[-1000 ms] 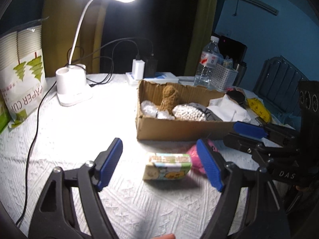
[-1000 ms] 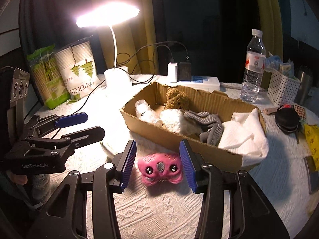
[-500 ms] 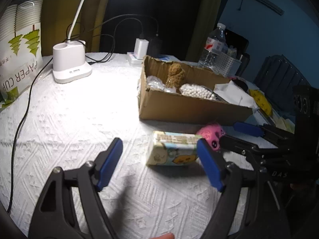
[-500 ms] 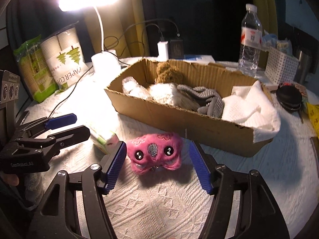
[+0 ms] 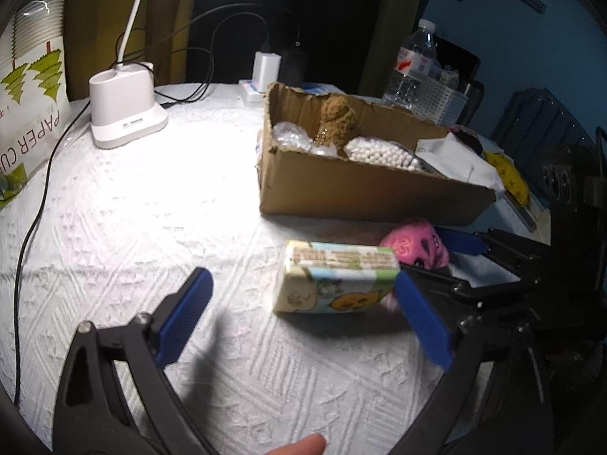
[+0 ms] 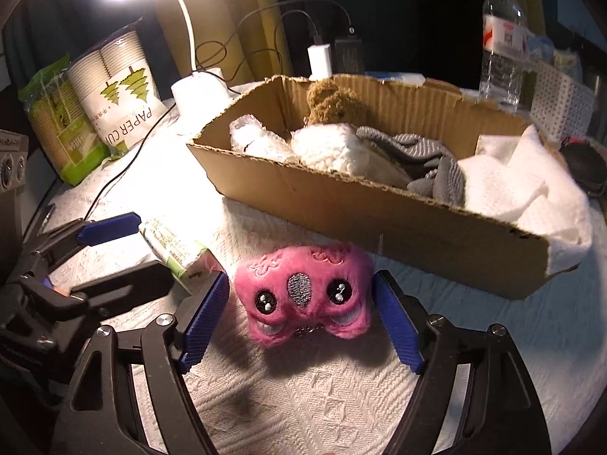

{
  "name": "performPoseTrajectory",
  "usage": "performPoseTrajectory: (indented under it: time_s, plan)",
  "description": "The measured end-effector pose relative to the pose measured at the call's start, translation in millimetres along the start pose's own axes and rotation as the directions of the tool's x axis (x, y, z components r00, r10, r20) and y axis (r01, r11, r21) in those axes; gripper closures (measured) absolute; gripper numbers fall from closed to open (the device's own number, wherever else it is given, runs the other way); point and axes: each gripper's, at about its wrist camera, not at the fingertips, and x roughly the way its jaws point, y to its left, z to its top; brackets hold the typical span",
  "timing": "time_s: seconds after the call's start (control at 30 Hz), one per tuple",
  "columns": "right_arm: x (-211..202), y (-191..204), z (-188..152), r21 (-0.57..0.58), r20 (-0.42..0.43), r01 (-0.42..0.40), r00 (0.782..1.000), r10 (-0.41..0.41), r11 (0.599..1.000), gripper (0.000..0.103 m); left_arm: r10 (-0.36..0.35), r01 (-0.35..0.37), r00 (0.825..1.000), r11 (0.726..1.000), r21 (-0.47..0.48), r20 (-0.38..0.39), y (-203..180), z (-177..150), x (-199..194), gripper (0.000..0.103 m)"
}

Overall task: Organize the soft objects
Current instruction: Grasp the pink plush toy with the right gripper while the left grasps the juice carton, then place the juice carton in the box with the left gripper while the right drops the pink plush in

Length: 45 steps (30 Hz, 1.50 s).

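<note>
A pink plush toy (image 6: 303,294) lies on the white tablecloth in front of the cardboard box (image 6: 379,223). My right gripper (image 6: 301,303) is open, with a blue pad on each side of the toy. A soft tissue pack (image 5: 335,282) with cartoon print lies left of the toy. My left gripper (image 5: 303,311) is open around it; the right pad is close to the pack's end, the left pad well apart. The toy also shows in the left wrist view (image 5: 415,240). The box (image 5: 360,189) holds a brown plush (image 6: 334,102), white bead bags, a grey cloth and white tissue.
A white lamp base (image 5: 127,112) with cables stands at the back left, beside a paper cup pack (image 5: 26,106). A water bottle (image 6: 500,41) and a white basket (image 6: 561,110) stand behind the box. A charger block (image 5: 267,70) sits at the table's back edge.
Both grippers have moved forward and down. The pink toy now sits between the right gripper's pads, and the tissue pack lies closer, between the left gripper's pads.
</note>
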Motion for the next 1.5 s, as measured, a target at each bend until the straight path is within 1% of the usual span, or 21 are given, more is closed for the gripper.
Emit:
performPoseTrajectory:
  time_s: [0.07,0.17,0.27,0.5,0.53,0.57,0.67,0.77,0.83,1.0,1.23,1.37,1.5]
  plan:
    - [1,-1,-1,0.004,-0.007,-0.006,1.000,0.007,1.000,0.023,0.001,-0.001,1.000,1.000,-0.002,-0.012,-1,1,3,0.005]
    - [3,-1,-2,0.004,-0.015,-0.009,1.000,0.009,1.000,0.032,0.003,-0.003,1.000,1.000,0.007,-0.013,-6,4,4,0.005]
    - [-1,-3,-2,0.003,-0.003,-0.004,1.000,0.004,1.000,0.038,0.001,-0.001,1.000,1.000,0.023,-0.005,-12,7,3,0.005]
    - [-17,-18,-4,0.019,0.027,0.014,1.000,-0.015,1.000,0.039,0.023,-0.022,0.999,0.999,0.043,-0.033,-17,9,16,0.007]
    - [-21,-20,-5,0.022,0.033,0.016,0.999,-0.017,1.000,0.039,0.025,-0.023,0.999,0.999,0.045,-0.033,-18,9,16,0.011]
    - [-25,-22,-6,0.024,0.039,0.017,0.999,-0.018,1.000,0.039,0.025,-0.023,0.999,0.999,0.046,-0.036,-18,10,17,0.020]
    - [-34,-26,-9,0.027,0.054,0.022,0.998,-0.023,0.999,0.039,0.027,-0.025,0.999,0.998,0.053,-0.047,-20,10,20,0.034]
    - [-43,-28,-10,0.035,0.072,0.019,0.997,-0.022,0.999,0.039,0.020,-0.017,0.999,0.998,0.068,-0.044,-24,9,16,0.034]
    - [-51,-30,-11,0.038,0.088,0.009,0.996,-0.012,0.999,0.039,0.017,-0.014,0.999,0.997,0.081,-0.029,-29,9,10,0.034]
    - [-72,-29,-9,0.015,0.133,-0.008,0.991,0.006,1.000,0.039,0.014,-0.014,1.000,0.994,0.112,-0.005,-38,15,-3,0.034]
    - [-93,-32,6,-0.001,0.187,-0.008,0.982,0.008,1.000,0.039,0.019,-0.025,0.999,0.991,0.132,0.047,-50,34,-18,0.034]
    - [-100,-34,15,-0.012,0.207,-0.007,0.978,0.009,1.000,0.039,0.017,-0.029,0.996,0.990,0.140,0.086,-56,47,-26,0.034]
    - [-103,-39,23,-0.016,0.223,-0.007,0.975,0.011,1.000,0.039,0.021,-0.037,0.994,0.988,0.152,0.108,-60,60,-30,0.034]
